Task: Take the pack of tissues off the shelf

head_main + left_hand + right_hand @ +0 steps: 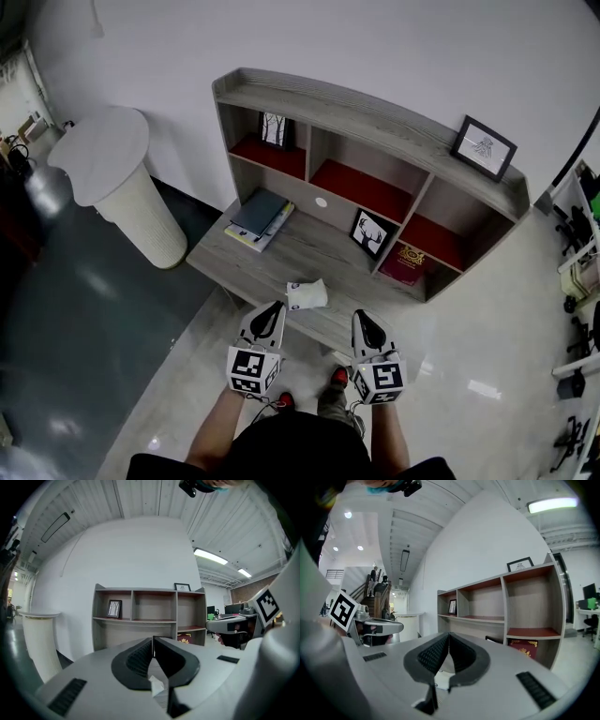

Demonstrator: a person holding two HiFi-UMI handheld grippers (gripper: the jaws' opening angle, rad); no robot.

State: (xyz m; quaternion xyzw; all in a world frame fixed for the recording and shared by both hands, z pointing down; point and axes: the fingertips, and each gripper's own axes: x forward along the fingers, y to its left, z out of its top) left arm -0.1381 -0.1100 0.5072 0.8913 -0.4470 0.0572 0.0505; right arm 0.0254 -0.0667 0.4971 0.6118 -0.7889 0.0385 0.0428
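Jaws on your left gripper (275,309) and right gripper (363,319) sit pinched together, empty — unopened, they may shove the pack of tissues (307,294) off the shelf (309,253).

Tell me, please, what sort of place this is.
Likely an office or showroom, though I can't be sure: a grey shelf unit with a framed picture and books, a polished floor, and strip lights overhead.
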